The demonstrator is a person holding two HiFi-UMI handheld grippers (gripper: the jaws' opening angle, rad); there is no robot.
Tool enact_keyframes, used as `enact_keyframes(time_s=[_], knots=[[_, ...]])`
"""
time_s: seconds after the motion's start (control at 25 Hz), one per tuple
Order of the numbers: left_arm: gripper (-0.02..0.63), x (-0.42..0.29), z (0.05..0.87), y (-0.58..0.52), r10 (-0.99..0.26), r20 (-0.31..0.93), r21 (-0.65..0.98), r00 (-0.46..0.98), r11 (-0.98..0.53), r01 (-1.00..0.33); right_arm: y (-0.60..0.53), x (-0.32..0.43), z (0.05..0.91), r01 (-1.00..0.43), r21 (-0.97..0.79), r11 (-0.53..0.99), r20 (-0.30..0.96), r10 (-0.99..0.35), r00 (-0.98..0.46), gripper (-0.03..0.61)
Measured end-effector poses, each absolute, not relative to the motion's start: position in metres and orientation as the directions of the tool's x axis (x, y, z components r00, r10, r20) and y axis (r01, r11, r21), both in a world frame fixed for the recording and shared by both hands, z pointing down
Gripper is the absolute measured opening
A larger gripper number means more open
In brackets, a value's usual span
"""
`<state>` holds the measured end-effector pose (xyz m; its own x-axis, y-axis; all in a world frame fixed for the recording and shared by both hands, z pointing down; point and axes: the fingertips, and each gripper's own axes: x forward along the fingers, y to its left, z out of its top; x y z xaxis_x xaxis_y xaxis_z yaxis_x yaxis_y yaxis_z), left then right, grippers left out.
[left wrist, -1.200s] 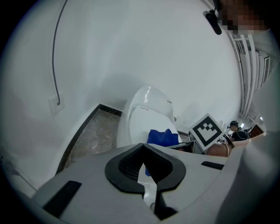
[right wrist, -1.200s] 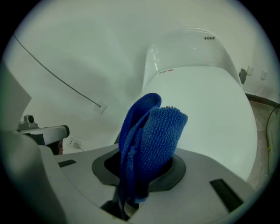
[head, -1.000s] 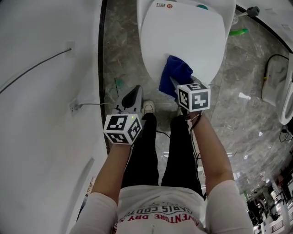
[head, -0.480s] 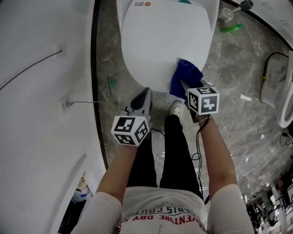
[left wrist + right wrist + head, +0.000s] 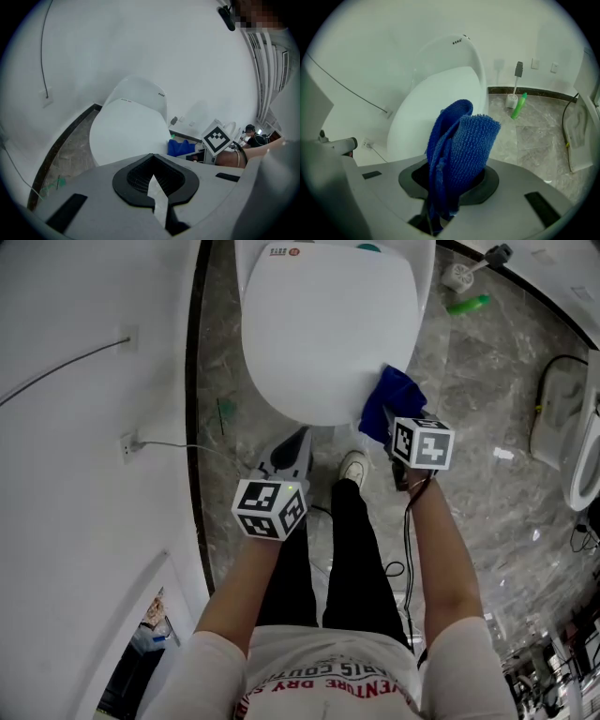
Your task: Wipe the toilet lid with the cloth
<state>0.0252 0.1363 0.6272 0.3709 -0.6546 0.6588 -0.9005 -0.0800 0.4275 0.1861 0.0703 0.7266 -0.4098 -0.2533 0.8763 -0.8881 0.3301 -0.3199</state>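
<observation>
Nearest the head camera, the person's white printed T-shirt and black trousers fill the bottom of the picture. Both bare forearms reach forward, and one white shoe is planted on the grey marble-patterned floor. The left gripper, a grey two-jaw tool topped by a black-and-white marker cube, hangs over the floor just short of the toilet's front edge. Its own view shows the jaws pressed together with nothing between them. The right gripper is clamped on a blue microfibre cloth, whose folded bulk rises out of the jaws (the pile is plain to see in the right gripper view). In the head view that cloth sits at the front right rim of the white oval toilet lid, partly over the lid and partly hanging past its edge above the floor. Whether it presses on the lid cannot be told. The lid is down and closed. To the left, a white wall carries a socket with a thin cable running from it. Farthest off, beyond the lid on the right, a white toilet-brush holder stands by the wall with a green bottle just beside it.
</observation>
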Motion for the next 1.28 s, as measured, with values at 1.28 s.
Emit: enact_keyframes(time_s=[1.28], knots=[[0.005,-0.09,0.118,0.107,-0.896,0.179,0.241,0.405,-0.359,-0.901,0.106,0.124,0.143,-0.948,-0.066,0.312,0.383,-0.869,-0.312,0.1]])
